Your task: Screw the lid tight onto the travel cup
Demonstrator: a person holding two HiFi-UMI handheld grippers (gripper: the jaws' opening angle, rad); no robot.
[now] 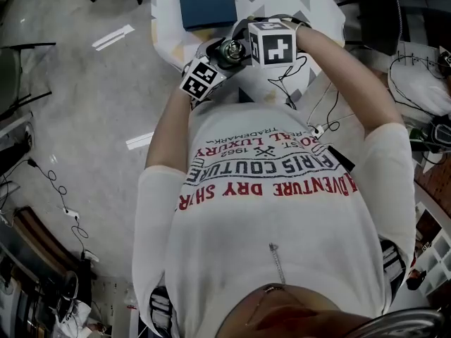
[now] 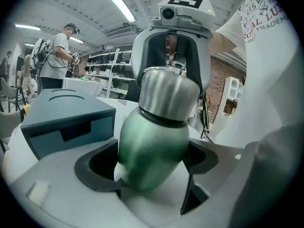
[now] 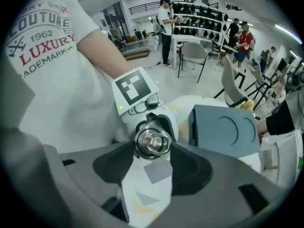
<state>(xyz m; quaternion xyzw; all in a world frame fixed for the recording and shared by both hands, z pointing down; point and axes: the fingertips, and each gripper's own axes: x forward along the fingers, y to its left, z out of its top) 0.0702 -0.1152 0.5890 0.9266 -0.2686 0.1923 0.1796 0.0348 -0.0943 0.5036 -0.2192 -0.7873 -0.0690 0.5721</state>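
Your left hand-held gripper [image 2: 151, 164] pinches the green cup [image 2: 148, 144] by its body, tilted, over the tabletop [image 3: 146, 194]. The steel lid [image 2: 168, 94] sits on its far end, with your right hand-held gripper [image 3: 153, 145] seemingly clamped on its sides. If you twist hard, the smooth cup may spin in the left grip. Twisting off-axis could cross-thread the lid or slip off it.

Cup [image 2: 147, 151] glossy green metal; lid [image 2: 168, 94] brushed steel.
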